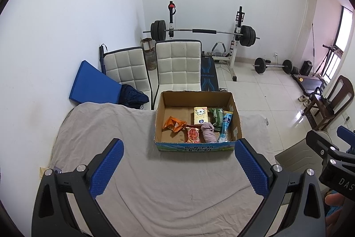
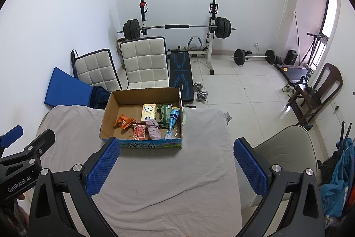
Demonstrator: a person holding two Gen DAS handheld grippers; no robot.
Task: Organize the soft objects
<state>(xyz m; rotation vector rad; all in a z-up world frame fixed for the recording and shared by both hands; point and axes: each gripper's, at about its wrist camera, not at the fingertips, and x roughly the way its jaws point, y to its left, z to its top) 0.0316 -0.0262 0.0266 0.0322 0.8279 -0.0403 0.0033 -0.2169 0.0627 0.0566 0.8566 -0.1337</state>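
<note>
Currently your left gripper (image 1: 179,167) and right gripper (image 2: 176,166) both stand spread, gripping nothing, above the cloth-covered table (image 1: 106,130). Your cardboard box (image 1: 196,146) sits ahead at the far edge, holding a pink sock (image 1: 208,132) and snack packets (image 1: 192,135).

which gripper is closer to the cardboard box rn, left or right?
Left, narrowly. The left gripper faces the cardboard box almost head-on, just short of its front wall. The right gripper sits off to the box's right, its left finger level with the near corner. Both open, empty.

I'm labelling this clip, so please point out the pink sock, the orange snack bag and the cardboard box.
pink sock (image 1: 208,132), left wrist view, middle of the bunched fabric.
orange snack bag (image 1: 174,123), left wrist view, centre of the crumpled pack.
cardboard box (image 2: 150,144), right wrist view, printed front wall.
</note>
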